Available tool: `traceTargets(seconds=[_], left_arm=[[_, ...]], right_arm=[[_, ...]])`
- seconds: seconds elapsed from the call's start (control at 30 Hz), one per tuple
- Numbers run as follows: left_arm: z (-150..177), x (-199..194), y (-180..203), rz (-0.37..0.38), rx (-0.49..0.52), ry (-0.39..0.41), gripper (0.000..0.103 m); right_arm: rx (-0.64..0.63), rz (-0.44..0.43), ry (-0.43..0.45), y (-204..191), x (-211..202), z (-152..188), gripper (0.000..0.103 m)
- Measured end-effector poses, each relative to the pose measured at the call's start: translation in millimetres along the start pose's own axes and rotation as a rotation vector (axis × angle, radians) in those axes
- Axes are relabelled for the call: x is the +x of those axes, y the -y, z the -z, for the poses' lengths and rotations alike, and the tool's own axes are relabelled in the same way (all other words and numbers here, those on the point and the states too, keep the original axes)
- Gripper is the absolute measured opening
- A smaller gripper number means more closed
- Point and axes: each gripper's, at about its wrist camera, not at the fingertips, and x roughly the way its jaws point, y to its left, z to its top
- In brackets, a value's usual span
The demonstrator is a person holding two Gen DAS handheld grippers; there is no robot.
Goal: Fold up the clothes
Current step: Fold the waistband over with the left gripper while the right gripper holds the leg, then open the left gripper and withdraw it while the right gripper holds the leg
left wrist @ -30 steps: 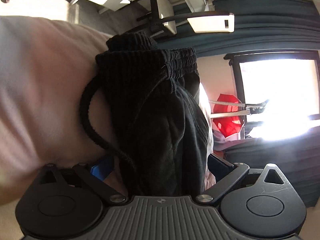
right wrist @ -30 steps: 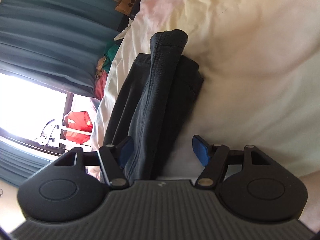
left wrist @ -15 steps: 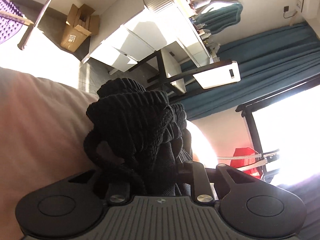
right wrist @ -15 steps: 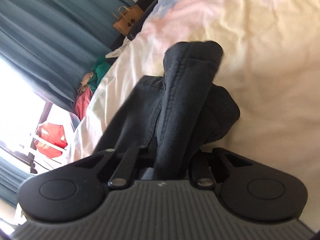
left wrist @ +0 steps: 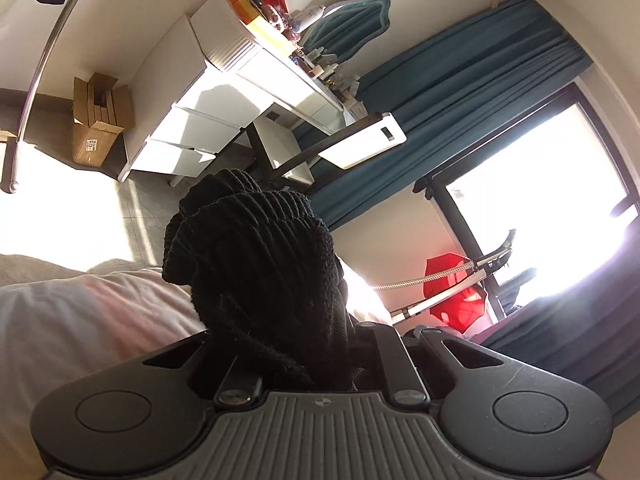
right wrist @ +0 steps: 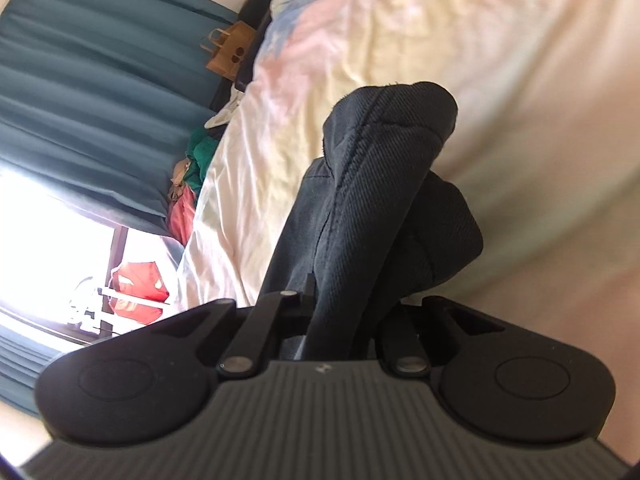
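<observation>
1. The left gripper [left wrist: 296, 354] is clamped on the ribbed waistband [left wrist: 256, 256] of the black pants; the bunched cloth stands up between the fingers and hides their tips.
2. Left of and below those fingers lies the pale bedding [left wrist: 80, 316], its edge running just behind the waistband. Past that edge is sunlit floor [left wrist: 60, 216].
3. Beyond the left fingers the room is open up to a white desk [left wrist: 224, 92] and a cardboard box [left wrist: 98, 120] well apart from the cloth. To the right hang blue curtains [left wrist: 460, 68] beside a bright window [left wrist: 536, 208].
4. The left gripper points up and outward, away from the bed, toward the desk.
5. The right gripper [right wrist: 344, 320] is closed on a dark fold of the same pants [right wrist: 384, 168]; the fabric rises out from between the fingers and its rounded end bends over ahead of them.
6. Right of and ahead of the right fingers the cream sheet [right wrist: 500, 80] spreads wide. To the left the bed edge drops to curtains [right wrist: 100, 92], with a paper bag [right wrist: 230, 50] far ahead.
7. The right gripper is tilted along the bed.
</observation>
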Motion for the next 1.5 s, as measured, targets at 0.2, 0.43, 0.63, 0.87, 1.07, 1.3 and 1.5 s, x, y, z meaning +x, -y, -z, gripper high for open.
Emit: traceTargets(seconds=[0.2, 0.43, 0.63, 0.87, 1.07, 1.3, 1.5], left_arm=[[21, -47, -65, -0.033, 0.029, -0.081, 0.012], [52, -51, -172, 0.017, -0.151, -0.106, 0.015], [49, -65, -170, -0.025, -0.059, -0.187, 0.03], [51, -111, -155, -0.175, 0.078, -0.203, 0.087], [58, -139, -101, -0.202, 0.347, -0.13, 0.088], [104, -126, -7, -0.103, 0.637, -0.09, 0.091], [196, -71, 53, 0.036, 0.828, -0.161, 0.092]], right_arm=[[0.042, -0.018, -0.076, 33, -13, -6, 0.012], [0.036, -0.042, -0.123, 47, -9, -10, 0.012], [0.018, -0.055, -0.128, 46, -8, -13, 0.012], [0.032, -0.072, -0.129, 46, -11, -15, 0.012], [0.005, -0.065, -0.111, 39, -13, -15, 0.012], [0.017, -0.074, -0.084, 36, -18, -14, 0.012], [0.023, -0.089, -0.065, 34, -23, -13, 0.012]])
